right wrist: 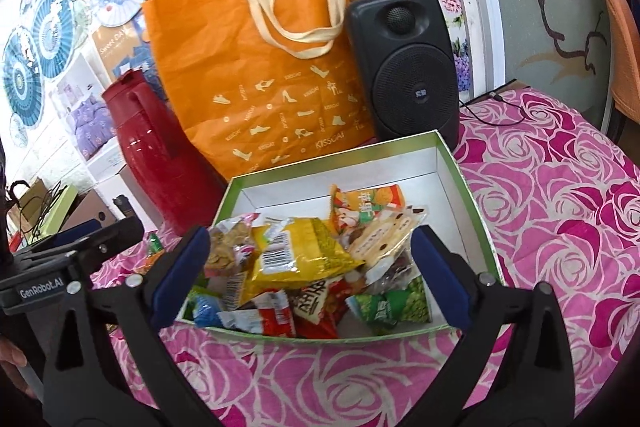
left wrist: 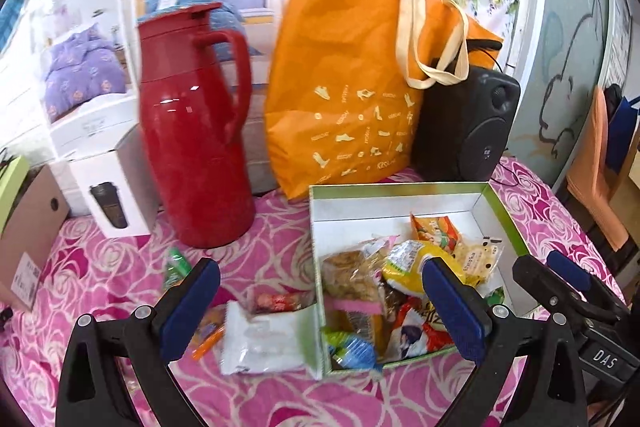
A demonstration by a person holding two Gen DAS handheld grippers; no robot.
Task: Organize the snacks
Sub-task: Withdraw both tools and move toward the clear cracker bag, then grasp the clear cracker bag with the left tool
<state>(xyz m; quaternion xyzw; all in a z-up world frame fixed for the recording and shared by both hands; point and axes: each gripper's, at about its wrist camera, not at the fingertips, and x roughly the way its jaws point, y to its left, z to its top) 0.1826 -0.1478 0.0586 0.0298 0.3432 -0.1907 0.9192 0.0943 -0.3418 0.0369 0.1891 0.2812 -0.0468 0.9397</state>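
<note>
box: green-rimmed box (left wrist: 400, 189) sits on the rose-print cloth (left wrist: 100, 267), open top, packets heaped at its near end, far end bare
loose snacks: white packet (left wrist: 262, 339) touching the box's left wall; small red-wrapped snack (left wrist: 276, 301) just behind it; orange stick (left wrist: 206, 345) and green packet (left wrist: 176, 267) further left, near the red jug (left wrist: 192, 131)
left gripper (left wrist: 320, 311): your fingers are spread wide, holding nothing, straddling the box's left wall and the white packet
right gripper (right wrist: 308, 275): also spread and empty, poised over the yellow packet (right wrist: 300, 253) in the heap
step: judged mid-way; most snacks boxed, a few left outside
next move: shift your left gripper left and down onto the white packet, pinch its edge, lift over the wall into the box
caution: the right gripper hangs close beside your left one; keep them apart
</note>
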